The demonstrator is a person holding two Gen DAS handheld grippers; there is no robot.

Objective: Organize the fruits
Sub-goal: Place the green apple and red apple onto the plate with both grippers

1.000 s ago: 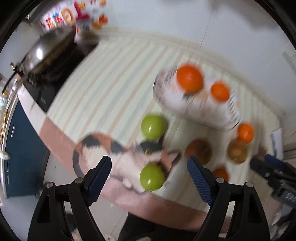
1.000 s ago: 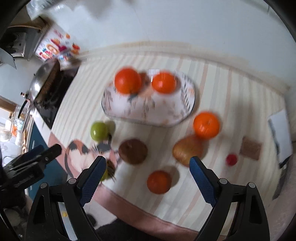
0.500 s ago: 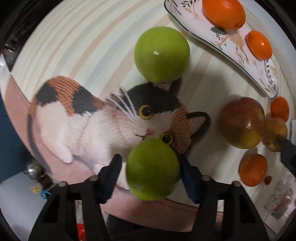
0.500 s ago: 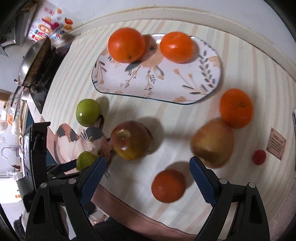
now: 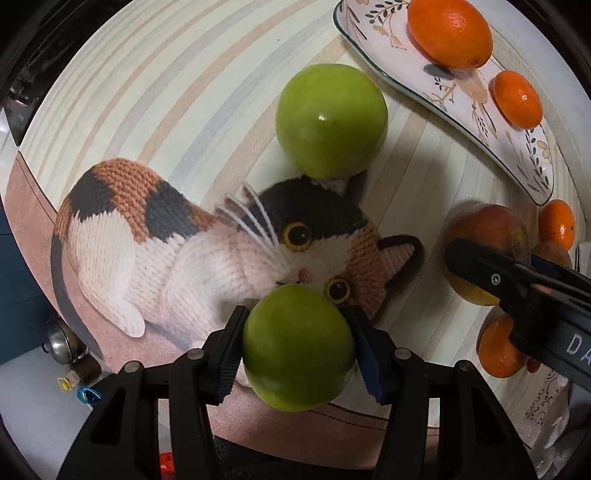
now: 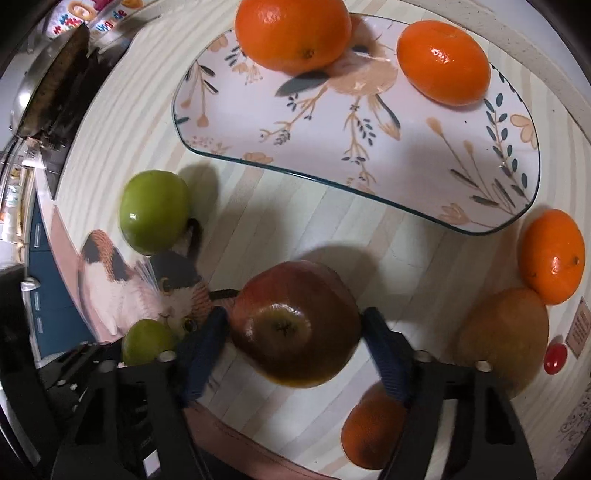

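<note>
Left gripper (image 5: 298, 349) is clamped on a green apple (image 5: 298, 347), both blue pads pressed to its sides, right at the chin of the calico cat picture (image 5: 207, 251) on the striped mat (image 5: 147, 92). A second green apple (image 5: 331, 120) sits above the cat's head. The right gripper (image 6: 295, 336) straddles the red apple (image 6: 295, 325), its jaws just closing in, a sliver of gap showing at both pads. Two oranges (image 6: 291, 31) rest on the floral plate (image 6: 388, 155); more oranges and a brown pear (image 6: 506, 336) lie on the mat.
</note>
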